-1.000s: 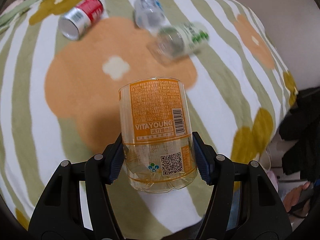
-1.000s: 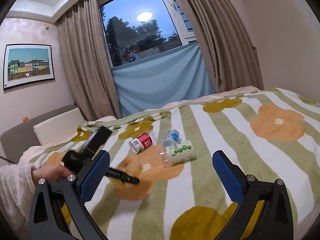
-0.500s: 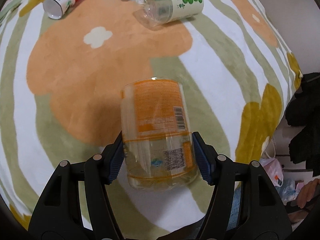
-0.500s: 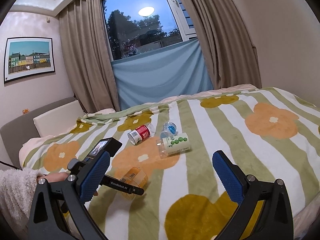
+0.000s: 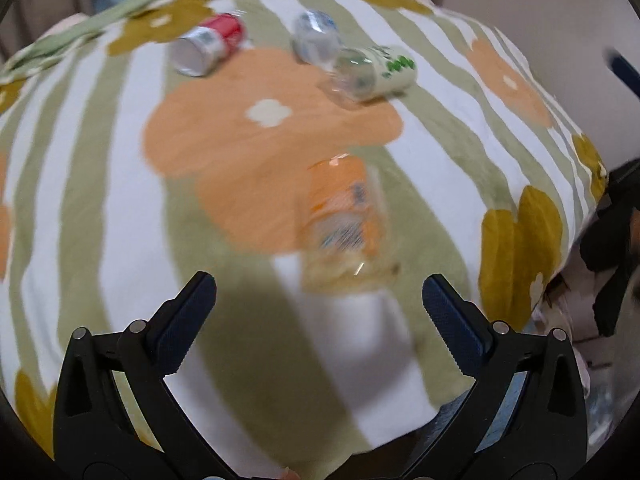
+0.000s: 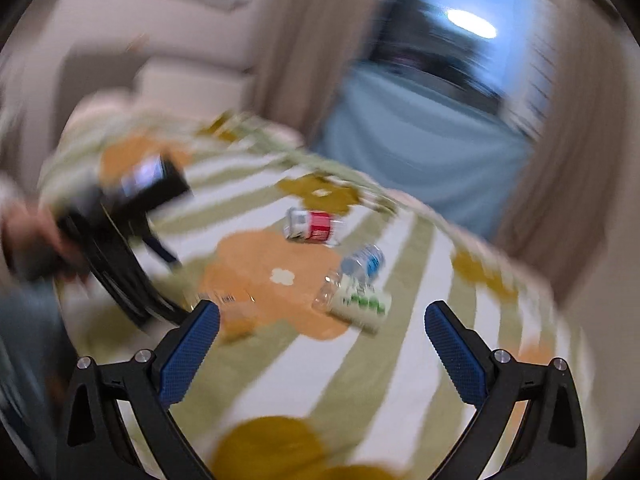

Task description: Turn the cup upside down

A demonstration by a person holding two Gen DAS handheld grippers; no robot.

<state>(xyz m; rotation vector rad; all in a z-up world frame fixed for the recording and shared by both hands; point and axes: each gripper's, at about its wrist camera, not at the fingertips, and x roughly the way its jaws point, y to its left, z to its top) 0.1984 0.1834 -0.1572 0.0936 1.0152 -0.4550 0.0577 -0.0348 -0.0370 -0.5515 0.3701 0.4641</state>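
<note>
Here, the left gripper hangs low over the bed, its blue-padded jaws spread wide and holding nothing. Just beyond its fingertips, nearer the right-hand finger, the cup rests on the blanket, a clear plastic tumbler wrapped in an orange label, free of both tools. Blur hides which end is up; whether it stands on its rim or leans cannot be told from either camera.

The right gripper is likewise open and empty, swinging through a smeared frame in which the cup shows only as an orange patch beside its left finger, with the other tool and the hand that carries it off to the left.

The cup looks thin-walled, light and empty, so it would likely dent under a hard squeeze and tip easily on the soft, uneven bedding. Its smooth label may slip on the pads; the safest hold seems to be across the middle of the body, where the wall is straight, with a gentle close.

Farther up the blanket, well apart from the cup, lie a red can, a small bottle and a green-dotted cup on its side, the last two touching. A curtained window closes the scene.
</note>
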